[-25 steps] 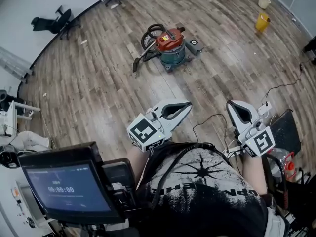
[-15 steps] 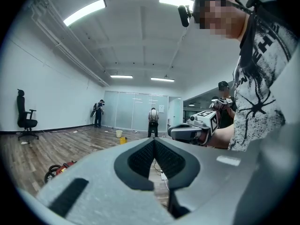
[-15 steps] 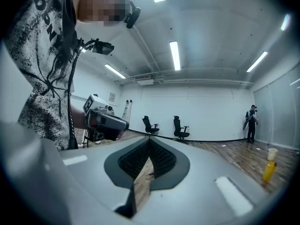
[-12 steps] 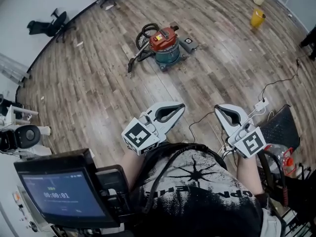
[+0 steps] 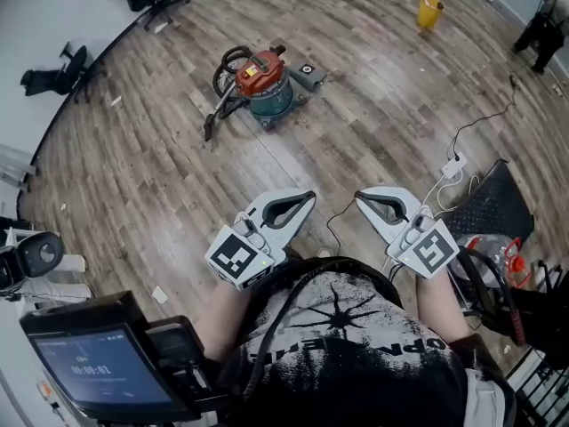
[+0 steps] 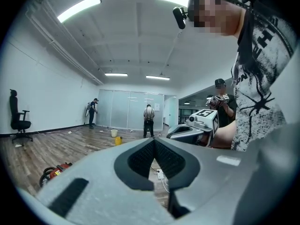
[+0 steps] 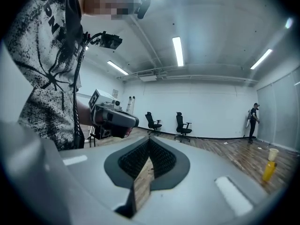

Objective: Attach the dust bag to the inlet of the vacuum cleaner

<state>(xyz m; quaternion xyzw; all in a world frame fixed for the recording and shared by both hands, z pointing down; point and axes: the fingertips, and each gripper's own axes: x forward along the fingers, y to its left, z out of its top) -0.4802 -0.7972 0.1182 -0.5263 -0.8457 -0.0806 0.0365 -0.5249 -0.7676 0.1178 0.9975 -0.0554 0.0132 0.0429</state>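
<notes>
Both tongs are pinched closed and empty: left gripper (image 5: 307, 197) and right gripper (image 5: 359, 195) side by side before the person's chest. The vacuum cleaner (image 5: 260, 80) stands well apart from them, out toward the wooden floor's (image 5: 160, 176) far edge. The grey piece (image 5: 307, 69) just beside it may be its dust bag.

The wooden floor (image 5: 160, 176) carries a red-topped vacuum cleaner (image 5: 264, 85), its black hose (image 5: 224, 60) coiled against it and a small grey box (image 5: 307, 69) just beside. A yellow bucket (image 5: 428, 9) stands well apart. A white power strip (image 5: 453, 165) lies nearer, and a black office chair (image 5: 55, 76) stands at the wall.
</notes>
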